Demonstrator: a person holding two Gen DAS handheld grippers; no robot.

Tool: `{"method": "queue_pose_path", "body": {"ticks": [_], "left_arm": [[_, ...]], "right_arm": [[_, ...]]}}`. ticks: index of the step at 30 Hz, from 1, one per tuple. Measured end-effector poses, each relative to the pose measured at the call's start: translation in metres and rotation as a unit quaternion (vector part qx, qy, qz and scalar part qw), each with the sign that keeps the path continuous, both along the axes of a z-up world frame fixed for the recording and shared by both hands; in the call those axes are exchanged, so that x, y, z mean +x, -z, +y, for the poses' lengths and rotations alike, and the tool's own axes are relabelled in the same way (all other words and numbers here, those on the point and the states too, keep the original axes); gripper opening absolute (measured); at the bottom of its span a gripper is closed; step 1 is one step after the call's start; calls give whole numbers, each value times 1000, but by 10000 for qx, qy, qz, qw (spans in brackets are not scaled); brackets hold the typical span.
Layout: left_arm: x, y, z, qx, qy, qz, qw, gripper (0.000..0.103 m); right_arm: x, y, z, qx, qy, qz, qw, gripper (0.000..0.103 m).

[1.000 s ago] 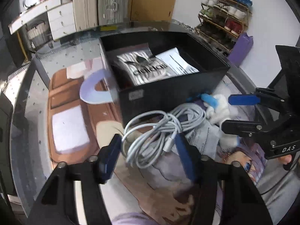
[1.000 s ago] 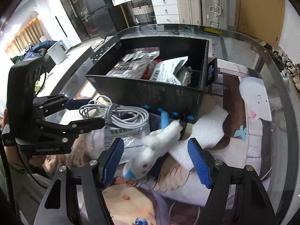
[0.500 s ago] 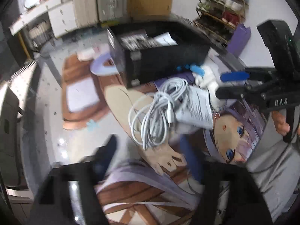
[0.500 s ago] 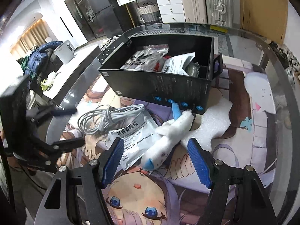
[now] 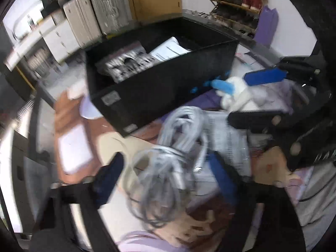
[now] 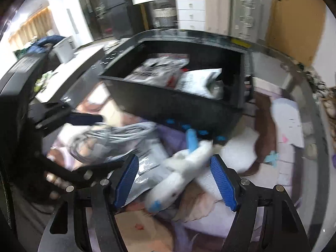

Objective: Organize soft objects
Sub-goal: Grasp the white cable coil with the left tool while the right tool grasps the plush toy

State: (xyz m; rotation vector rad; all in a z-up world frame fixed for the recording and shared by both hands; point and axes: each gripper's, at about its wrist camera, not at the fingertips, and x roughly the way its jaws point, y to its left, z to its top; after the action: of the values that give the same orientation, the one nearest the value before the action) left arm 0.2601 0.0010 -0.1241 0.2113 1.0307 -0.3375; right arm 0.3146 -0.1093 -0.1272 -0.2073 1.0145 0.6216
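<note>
Progress: the black storage box ahead of both tools already holds a striped sports-brand bag and a white printed pouch. Four items remain on the tabletop, so judge the task as partly done.

Left hand-held gripper: your jaws stand wide, unloaded, one on either side of the near end of the coiled grey cable. The bundle's long axis runs from between your jaws forward toward the box. The view is blurred; contact cannot be confirmed.

Right hand-held gripper: your jaws stand wide and hold nothing. The white plush toy lies between them, apart from both pads. Its long axis runs diagonally: the blue-tipped end sits near your left pad, and the blue tail points forward-right to the box wall.

Also outstanding: a silver foil pouch under the cable, left of the toy, and a white foam piece forward-right of your right pad.
</note>
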Motion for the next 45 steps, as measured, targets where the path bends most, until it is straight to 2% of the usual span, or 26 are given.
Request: {"method": "queue_pose_path", "body": {"ticks": [1, 2, 6, 8, 11, 17, 19, 20, 21, 22, 24, 28, 29, 30, 31, 32, 33, 36, 39, 40, 41, 42, 45], "left_arm": [[-3, -2, 2, -123, -13, 74, 9999, 51], [-5, -4, 6, -245, -54, 155, 9996, 51], [-18, -6, 18, -338, -279, 250, 9987, 47], [-25, -9, 27, -318, -478, 222, 9981, 47], [-29, -15, 39, -526, -720, 132, 9959, 42], [-24, -14, 45, -618, -897, 108, 9940, 42], [-24, -11, 42, -561, -840, 122, 9948, 46], [-25, -10, 40, -497, -818, 105, 9954, 52], [-25, -9, 38, -416, -806, 69, 9959, 65], [-26, -8, 37, -363, -813, 31, 9960, 69], [-25, -3, 35, -289, -810, 53, 9963, 69], [-18, 3, 39, -340, -954, 185, 9947, 68], [-17, 4, 41, -382, -973, 210, 9943, 68], [-16, 4, 41, -428, -963, 241, 9941, 59], [-15, 5, 42, -522, -901, 311, 9941, 36], [-14, 4, 41, -498, -876, 304, 9944, 34], [-14, 4, 41, -386, -867, 315, 9950, 33], [-16, 2, 46, -583, -785, 468, 9941, 33], [-21, -2, 47, -532, -783, 372, 9948, 33], [-23, -2, 46, -480, -781, 340, 9952, 33], [-23, -2, 45, -444, -775, 335, 9954, 33], [-23, -1, 45, -427, -775, 348, 9955, 33], [-25, -2, 42, -431, -761, 329, 9956, 33]], "right_arm": [[-3, -1, 1, 44, -108, 5, 9999, 73], [-6, -2, 1, 93, -215, 30, 9997, 73], [-14, -4, -2, 331, -481, 355, 9977, 73], [-16, -3, -4, 347, -499, 411, 9973, 73], [-15, 0, 2, 296, -478, 358, 9978, 73], [-2, 14, 15, 315, -348, 505, 9976, 73], [-3, 13, 19, 236, -436, 450, 9978, 66], [-3, 13, 18, 188, -415, 456, 9979, 53], [-2, 13, 18, 148, -378, 483, 9980, 39], [-1, 14, 16, 106, -358, 506, 9980, 32], [1, 17, 13, -10, -372, 582, 9976, 27], [-6, 12, 8, -190, -550, 590, 9966, 26], [-9, 12, 7, -249, -602, 553, 9963, 26], [-12, 11, 5, -254, -595, 514, 9966, 26], [-12, 10, 3, -233, -552, 471, 9971, 26], [-11, 10, 3, -227, -499, 415, 9976, 26], [-11, 10, 4, -225, -482, 385, 9978, 28], [-6, 12, 4, -146, -372, 335, 9986, 34], [-2, 18, 10, -254, -398, 334, 9983, 36], [-1, 20, 13, -299, -427, 353, 9980, 34], [-1, 21, 15, -300, -453, 372, 9978, 26], [-1, 19, 15, -300, -467, 361, 9978, 22], [-6, 8, 13, -317, -481, 164, 9982, 21]]}}
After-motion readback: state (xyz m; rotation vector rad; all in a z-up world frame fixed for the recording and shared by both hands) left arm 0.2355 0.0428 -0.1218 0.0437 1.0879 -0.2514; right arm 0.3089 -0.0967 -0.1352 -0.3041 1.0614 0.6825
